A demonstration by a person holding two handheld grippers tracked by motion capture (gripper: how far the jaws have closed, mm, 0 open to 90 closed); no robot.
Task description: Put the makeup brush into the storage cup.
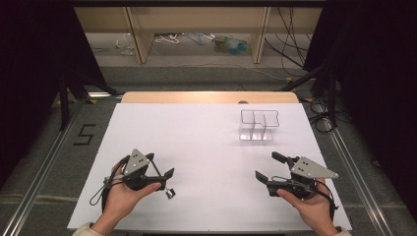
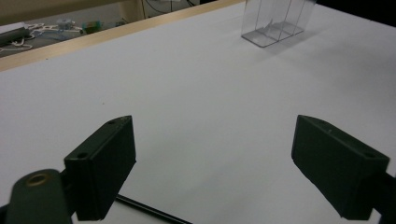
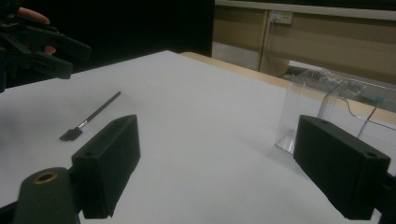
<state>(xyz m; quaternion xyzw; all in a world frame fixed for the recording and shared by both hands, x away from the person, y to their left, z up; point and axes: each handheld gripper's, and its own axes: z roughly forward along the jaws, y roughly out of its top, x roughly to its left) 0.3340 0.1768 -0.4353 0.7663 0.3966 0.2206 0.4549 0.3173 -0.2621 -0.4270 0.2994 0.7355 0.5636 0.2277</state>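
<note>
A clear plastic organizer [image 1: 259, 125] with several compartments stands empty at the table's far right; it is also ahead of both grippers [image 2: 275, 23] [image 3: 327, 109]. A thin black brush [image 3: 88, 116] lies flat on the white table. Its small head [image 1: 168, 192] pokes out beside the left hand, and its handle [image 2: 149, 211] crosses under my left gripper. My left gripper [image 1: 160, 165] [image 2: 215, 163] is held open low over the near left of the table, nothing between its jaws. My right gripper [image 1: 269, 166] [image 3: 215, 168] is open at the near right, empty, pointing toward the left gripper [image 3: 42, 46].
The white tabletop [image 1: 206, 147] has a wooden strip along its far edge [image 1: 209, 97]. Beyond it are wooden furniture legs and loose cables on the floor [image 1: 196, 42]. Dark curtains and stand legs flank the table.
</note>
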